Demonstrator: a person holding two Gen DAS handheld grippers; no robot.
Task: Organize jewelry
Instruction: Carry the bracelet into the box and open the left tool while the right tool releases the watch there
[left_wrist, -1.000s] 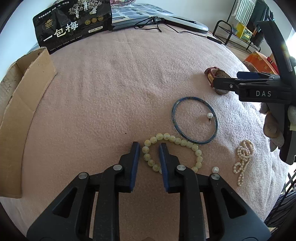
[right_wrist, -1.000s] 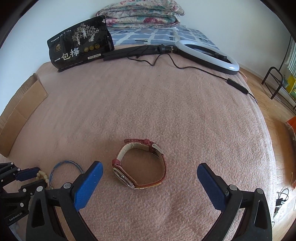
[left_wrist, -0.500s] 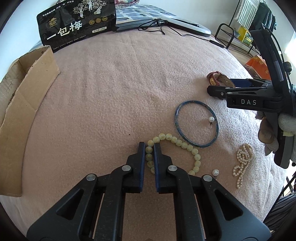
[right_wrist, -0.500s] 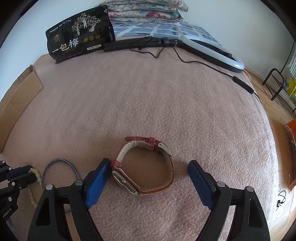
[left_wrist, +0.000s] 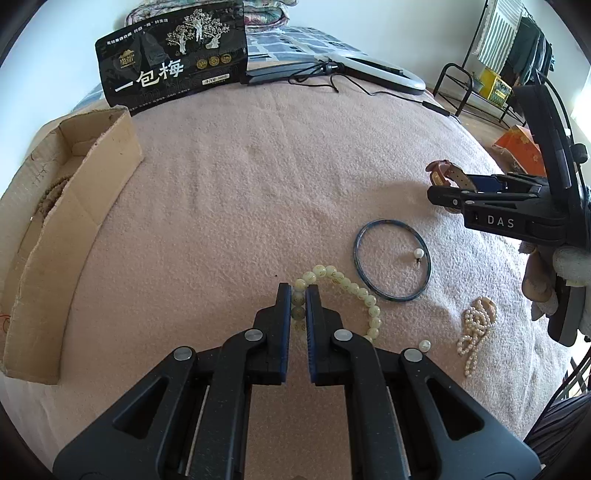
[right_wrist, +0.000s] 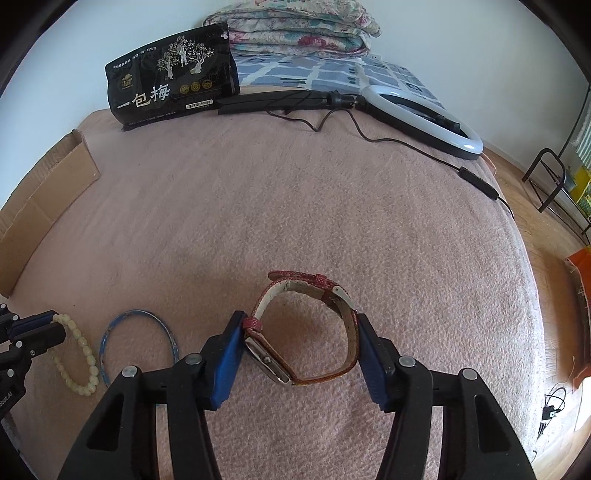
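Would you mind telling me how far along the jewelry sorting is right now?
Done: some beads already lie in the cardboard box. In hand: the left tongs are shut on the bead bracelet; the right tongs are closing around the red watch. Left: the blue bangle, pearl strand and two loose pearls.

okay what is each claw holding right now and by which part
The left claw is shut on the pale bead bracelet, pinching beads at its left side. The right claw is closing across the red-strapped watch, pads touching both sides of its loop.
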